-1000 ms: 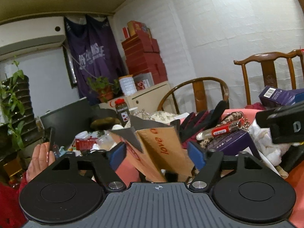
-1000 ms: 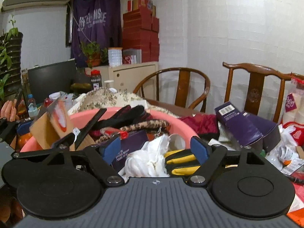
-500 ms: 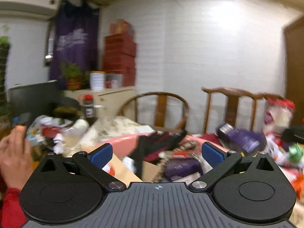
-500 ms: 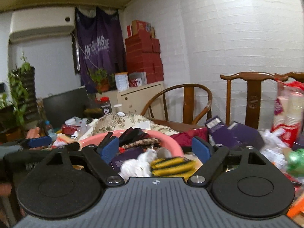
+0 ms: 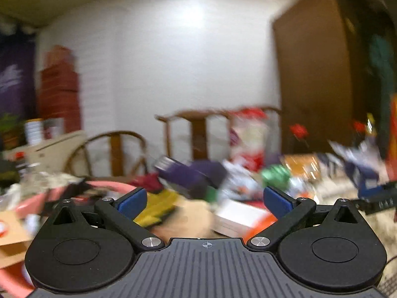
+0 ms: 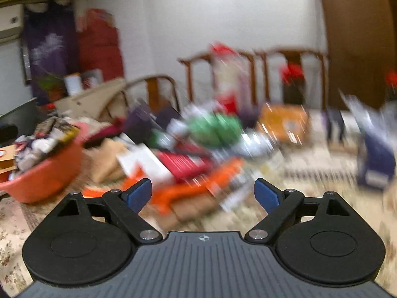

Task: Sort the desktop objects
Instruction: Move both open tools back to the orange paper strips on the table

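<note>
Right wrist view, blurred: right gripper spread wide, empty, over orange and red clutter; pink basin far left, full. Left gripper likewise agape, empty; chairs beyond.

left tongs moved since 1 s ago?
Yes. The left tongs, open and empty, swung right: the pink basin, then ahead, now sits at the view's left.

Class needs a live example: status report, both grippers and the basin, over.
Left gripper open, empty. Right gripper open, empty. Pink basin full, left. Blurred clutter pile ahead.
</note>
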A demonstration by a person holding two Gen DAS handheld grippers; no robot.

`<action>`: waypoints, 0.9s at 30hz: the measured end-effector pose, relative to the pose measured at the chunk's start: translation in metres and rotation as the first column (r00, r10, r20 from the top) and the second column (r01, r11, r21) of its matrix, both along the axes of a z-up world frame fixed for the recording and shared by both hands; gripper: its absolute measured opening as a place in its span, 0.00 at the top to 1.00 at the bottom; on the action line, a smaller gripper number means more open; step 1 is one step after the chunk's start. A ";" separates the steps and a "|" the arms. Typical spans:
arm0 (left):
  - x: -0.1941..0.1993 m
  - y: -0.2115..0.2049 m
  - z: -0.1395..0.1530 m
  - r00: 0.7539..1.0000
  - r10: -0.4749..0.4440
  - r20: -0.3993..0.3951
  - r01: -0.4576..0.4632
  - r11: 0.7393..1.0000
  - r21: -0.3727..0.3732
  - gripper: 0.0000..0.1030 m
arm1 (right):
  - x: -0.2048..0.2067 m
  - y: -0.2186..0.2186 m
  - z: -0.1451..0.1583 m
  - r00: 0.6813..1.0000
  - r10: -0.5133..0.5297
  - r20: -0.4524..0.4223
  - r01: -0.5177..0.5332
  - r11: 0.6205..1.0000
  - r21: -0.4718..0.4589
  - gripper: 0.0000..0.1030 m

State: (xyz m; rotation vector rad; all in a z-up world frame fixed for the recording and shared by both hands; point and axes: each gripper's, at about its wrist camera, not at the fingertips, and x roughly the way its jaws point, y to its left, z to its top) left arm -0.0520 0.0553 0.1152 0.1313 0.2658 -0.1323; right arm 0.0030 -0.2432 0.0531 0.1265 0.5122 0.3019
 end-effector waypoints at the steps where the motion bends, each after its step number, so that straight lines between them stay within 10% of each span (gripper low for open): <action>1: 0.010 -0.012 -0.009 1.000 -0.010 -0.026 0.011 1.000 0.025 0.00 | 0.005 -0.006 -0.009 0.999 -0.013 -0.037 0.014 1.000 0.014 0.11; 8: 0.075 -0.052 -0.079 0.989 0.068 -0.128 -0.030 0.961 0.275 0.00 | 0.044 -0.022 -0.051 0.970 -0.092 -0.226 0.115 0.989 0.092 0.11; 16: 0.102 -0.065 -0.113 0.990 0.064 -0.125 -0.002 0.897 0.442 0.00 | 0.095 0.005 -0.049 0.973 -0.122 -0.196 0.146 0.983 0.111 0.16; 20: 0.111 -0.075 -0.126 0.992 0.074 -0.100 -0.017 0.877 0.481 0.00 | 0.120 0.020 -0.050 0.965 -0.162 -0.208 0.177 0.983 0.052 0.57; 23: 0.115 -0.078 -0.133 0.989 0.100 -0.108 -0.035 0.872 0.488 0.30 | 0.123 0.031 -0.054 0.963 -0.204 -0.174 0.205 0.979 -0.013 0.67; 25: 0.114 -0.069 -0.126 0.984 0.123 -0.130 -0.057 0.904 0.424 1.00 | 0.118 0.033 -0.056 0.967 -0.207 -0.150 0.207 0.978 -0.018 0.70; 27: 0.113 -0.048 -0.113 0.972 0.106 -0.208 -0.046 0.961 0.273 1.00 | 0.107 0.030 -0.055 0.974 -0.203 -0.103 0.201 0.979 -0.029 0.88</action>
